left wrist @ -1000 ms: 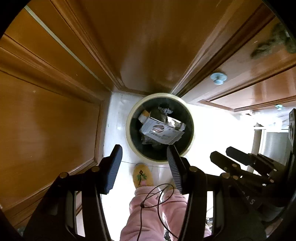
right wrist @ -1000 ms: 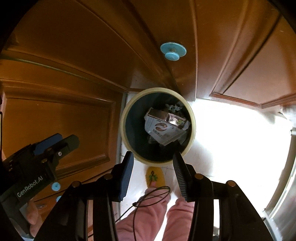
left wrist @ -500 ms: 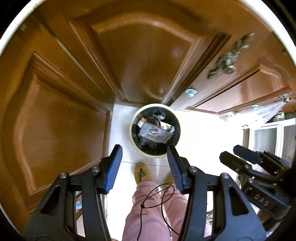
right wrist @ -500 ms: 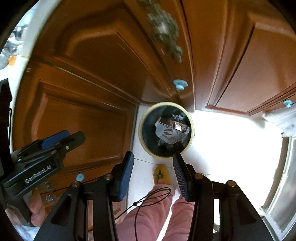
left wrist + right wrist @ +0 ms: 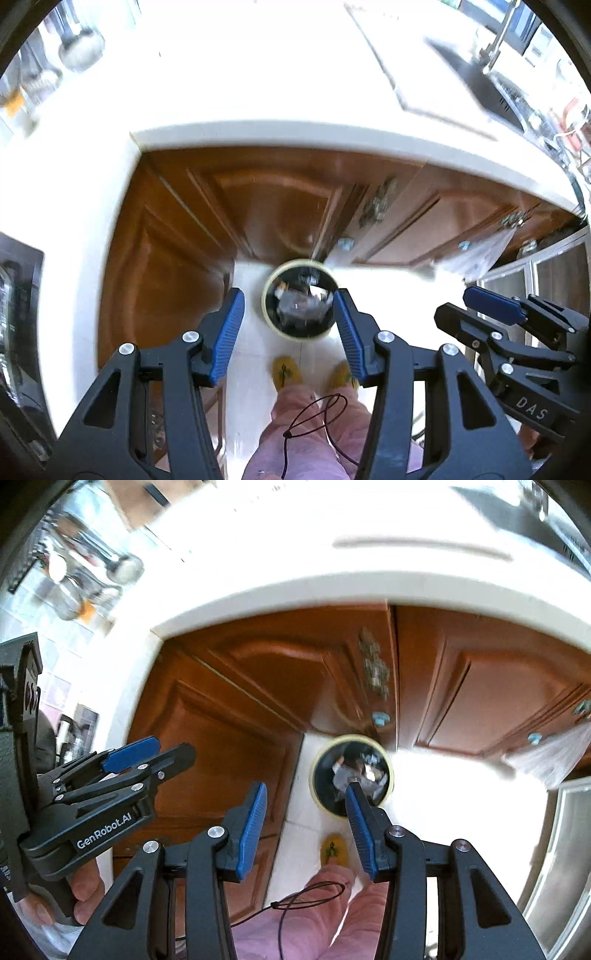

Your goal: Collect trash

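Bin (image 5: 299, 308) of trash sits on the floor at centre frame, below the counter (image 5: 332, 134). Left hand-held gripper (image 5: 288, 328) and right hand-held gripper (image 5: 304, 821) both gape empty; scan the counter overhead for scraps before reaching.

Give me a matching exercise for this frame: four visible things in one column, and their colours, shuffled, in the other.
Things:
1. trash bin rim
2. slipper
3. cabinet door
4. left claw pads

Colours:
a. blue
b. brown wood
c. cream
d. yellow

Pairs: 1-c, 2-d, 3-b, 4-a
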`<state>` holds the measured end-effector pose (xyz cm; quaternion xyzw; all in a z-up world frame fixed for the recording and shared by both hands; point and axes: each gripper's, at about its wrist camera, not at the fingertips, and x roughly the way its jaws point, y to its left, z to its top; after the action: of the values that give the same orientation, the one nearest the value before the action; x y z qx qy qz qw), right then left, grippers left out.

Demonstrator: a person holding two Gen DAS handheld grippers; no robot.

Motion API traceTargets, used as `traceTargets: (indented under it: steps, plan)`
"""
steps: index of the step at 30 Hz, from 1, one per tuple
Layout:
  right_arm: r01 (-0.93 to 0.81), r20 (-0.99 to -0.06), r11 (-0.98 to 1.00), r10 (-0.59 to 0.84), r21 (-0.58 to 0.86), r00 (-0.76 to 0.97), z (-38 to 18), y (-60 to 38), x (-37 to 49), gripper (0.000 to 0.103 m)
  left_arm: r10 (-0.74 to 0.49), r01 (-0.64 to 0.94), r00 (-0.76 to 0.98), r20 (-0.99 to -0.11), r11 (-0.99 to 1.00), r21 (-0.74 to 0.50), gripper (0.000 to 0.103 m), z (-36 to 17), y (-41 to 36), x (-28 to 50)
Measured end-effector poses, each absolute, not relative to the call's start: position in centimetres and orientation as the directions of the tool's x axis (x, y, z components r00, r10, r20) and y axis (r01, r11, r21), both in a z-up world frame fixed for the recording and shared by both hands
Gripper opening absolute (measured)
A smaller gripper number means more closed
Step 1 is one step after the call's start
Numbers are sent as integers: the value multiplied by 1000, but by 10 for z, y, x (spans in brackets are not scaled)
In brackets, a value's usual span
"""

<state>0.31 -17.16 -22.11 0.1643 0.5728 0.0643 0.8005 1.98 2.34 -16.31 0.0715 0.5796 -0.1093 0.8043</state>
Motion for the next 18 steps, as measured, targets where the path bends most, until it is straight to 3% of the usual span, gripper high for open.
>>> traceTargets:
  steps: [7,18]
  plan:
    - [63,-855,950,244,305,458,-124,-179,-4,48,-91,266,458,-884,963,38,47,-80,13,20]
    - [85,-770,962,152,259,620,-2,-190,12,54,-148,264,599,-787,964,20,47,25,-4,40]
